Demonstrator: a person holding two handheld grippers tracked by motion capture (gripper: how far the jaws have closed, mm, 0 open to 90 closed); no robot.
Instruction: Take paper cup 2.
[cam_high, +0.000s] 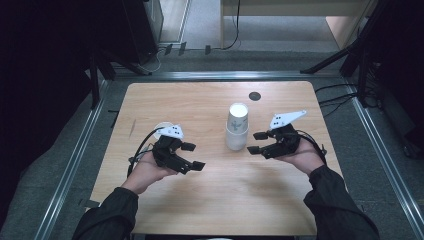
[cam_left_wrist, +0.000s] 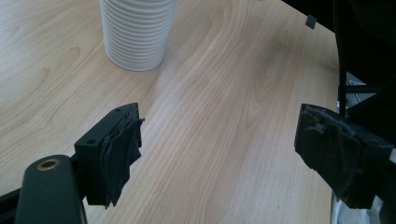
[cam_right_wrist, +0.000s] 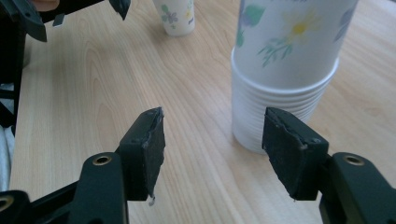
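Cup stack (cam_high: 237, 131): white paper cups nested upright, floral print on the uppermost cup, ribbed rims showing at the base. Stands on the table (cam_high: 200, 100), right of centre in the high view, between the two tools and nearer the right one.

Single cup (cam_right_wrist: 177, 16): white, floral print, upright on the table, well apart from the stack; seen in the right gripper view beyond the left tool.

Right tool (cam_high: 260, 143): hand-held, pointing at the stack from just beside it, not touching. Jaws apart with nothing between them; the stack base sits just beyond the right-hand pad (cam_right_wrist: 289, 149).

Left tool (cam_high: 192, 156): hand-held, left of the stack, well apart from it. Jaws stand wide, gripping nothing; bare table between the pads (cam_left_wrist: 122, 151).

Table: light wood grain, with a small dark round disc (cam_high: 255, 96) near the far edge.
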